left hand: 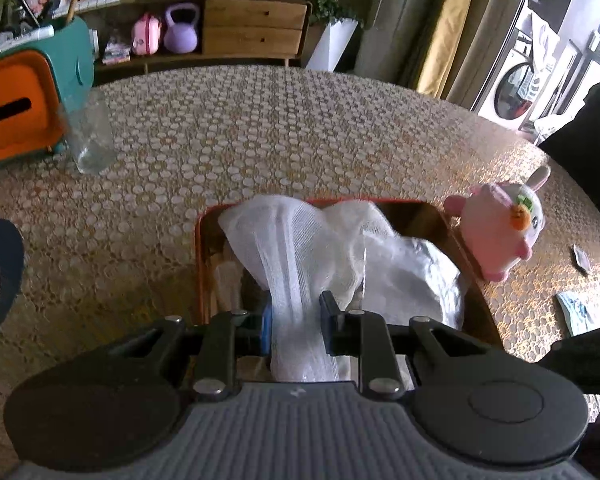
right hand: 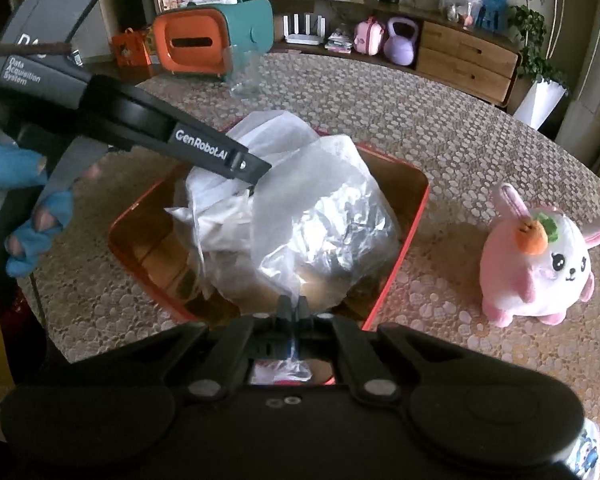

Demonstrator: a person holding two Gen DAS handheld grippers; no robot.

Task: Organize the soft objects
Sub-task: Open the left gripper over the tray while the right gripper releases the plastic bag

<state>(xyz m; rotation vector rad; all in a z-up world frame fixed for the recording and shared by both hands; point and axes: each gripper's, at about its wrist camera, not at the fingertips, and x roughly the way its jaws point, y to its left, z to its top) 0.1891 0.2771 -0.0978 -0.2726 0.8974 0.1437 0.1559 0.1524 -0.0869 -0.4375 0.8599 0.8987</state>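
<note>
- "GenRobot.AI" was printed in white on the black finger arm of the left gripper (right hand: 256, 176), which reached over the red box (right hand: 414, 216).
- "Data Acquisition System" stood in white on the grey body (right hand: 24, 72) of that same gripper, up and to the left of the red box.
- Above those words, part of a larger white word beginning with "D" showed; the rest was hidden.
- No other text could be read: the small printed items beside the red box were too blurred.
</note>
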